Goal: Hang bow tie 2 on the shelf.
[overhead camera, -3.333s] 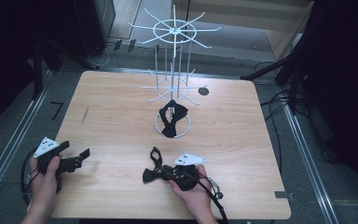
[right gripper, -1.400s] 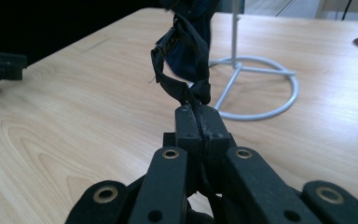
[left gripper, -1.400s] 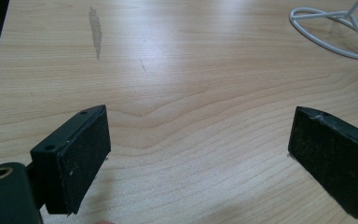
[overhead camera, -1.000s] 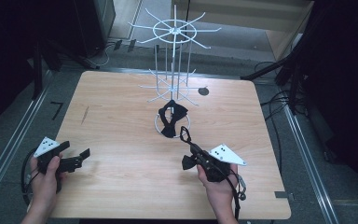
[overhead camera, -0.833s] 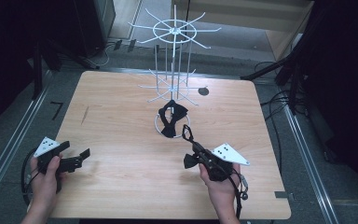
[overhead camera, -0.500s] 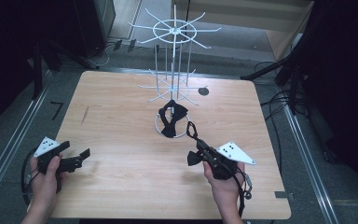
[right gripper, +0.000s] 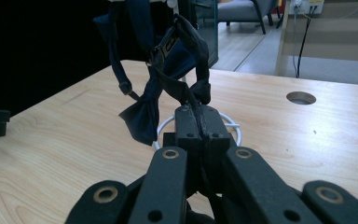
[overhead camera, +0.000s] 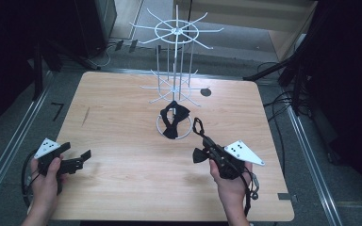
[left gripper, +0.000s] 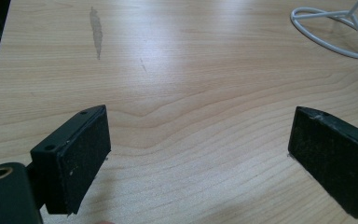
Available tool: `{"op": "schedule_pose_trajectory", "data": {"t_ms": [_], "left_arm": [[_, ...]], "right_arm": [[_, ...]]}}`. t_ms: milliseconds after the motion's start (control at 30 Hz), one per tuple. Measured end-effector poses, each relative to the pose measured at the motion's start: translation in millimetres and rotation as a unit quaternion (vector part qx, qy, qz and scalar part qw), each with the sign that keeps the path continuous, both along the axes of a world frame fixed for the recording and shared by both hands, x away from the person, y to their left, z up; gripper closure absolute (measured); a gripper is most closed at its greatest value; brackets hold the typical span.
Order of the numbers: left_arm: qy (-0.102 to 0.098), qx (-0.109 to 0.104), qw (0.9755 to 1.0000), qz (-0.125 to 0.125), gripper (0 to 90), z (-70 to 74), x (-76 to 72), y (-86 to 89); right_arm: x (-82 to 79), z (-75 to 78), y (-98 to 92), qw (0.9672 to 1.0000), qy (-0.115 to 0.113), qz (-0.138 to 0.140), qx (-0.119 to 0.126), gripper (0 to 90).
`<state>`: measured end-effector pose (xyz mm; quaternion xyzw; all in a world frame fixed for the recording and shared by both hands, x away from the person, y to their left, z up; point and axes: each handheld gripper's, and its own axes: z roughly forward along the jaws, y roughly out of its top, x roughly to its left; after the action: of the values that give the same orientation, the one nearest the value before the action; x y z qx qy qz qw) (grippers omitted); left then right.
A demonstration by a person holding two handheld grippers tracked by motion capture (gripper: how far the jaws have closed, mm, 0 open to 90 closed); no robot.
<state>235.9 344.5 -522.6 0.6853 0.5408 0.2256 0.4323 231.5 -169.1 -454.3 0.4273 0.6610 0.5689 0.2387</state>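
Right gripper [overhead camera: 206, 142]: jaws closed on the strap of a black bow tie [overhead camera: 199, 153], which it has carried from the table's near middle toward the rack.
Wire rack [overhead camera: 173, 61]: just ahead, a second bow tie [overhead camera: 173, 120] hanging there.
Meaning: hanging probably comes next.
Left gripper [overhead camera: 77, 161]: unmoved, jaws wide apart, empty.

right claw [right gripper: 198, 122] clamped on black strap [right gripper: 186, 88] | wooden table [right gripper: 307, 135] below
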Motion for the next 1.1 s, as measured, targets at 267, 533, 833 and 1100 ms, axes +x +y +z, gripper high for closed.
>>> {"op": "schedule_pose_trajectory", "data": {"t_ms": [267,533,833,1100], "left_arm": [[0.002,-0.002,1.0,-0.001,6.0,-0.1,0.0,0.3],[0.003,-0.002,1.0,0.001,6.0,-0.2,-0.8,0.1],[0.003,-0.003,1.0,0.001,6.0,-0.2,-1.2,0.0],[0.004,-0.004,1.0,-0.001,6.0,-0.1,-1.1,0.4]], "right_arm": [[2.3,6.6,-1.4,1.0,-0.008,-0.001,0.002,89.7],[4.2,13.3,-1.9,0.9998,-0.017,-0.004,0.004,89.7],[9.2,19.9,-3.4,0.9997,-0.024,-0.006,0.009,89.6],[15.3,26.8,-3.2,0.9993,-0.028,-0.012,0.021,89.7]]}}
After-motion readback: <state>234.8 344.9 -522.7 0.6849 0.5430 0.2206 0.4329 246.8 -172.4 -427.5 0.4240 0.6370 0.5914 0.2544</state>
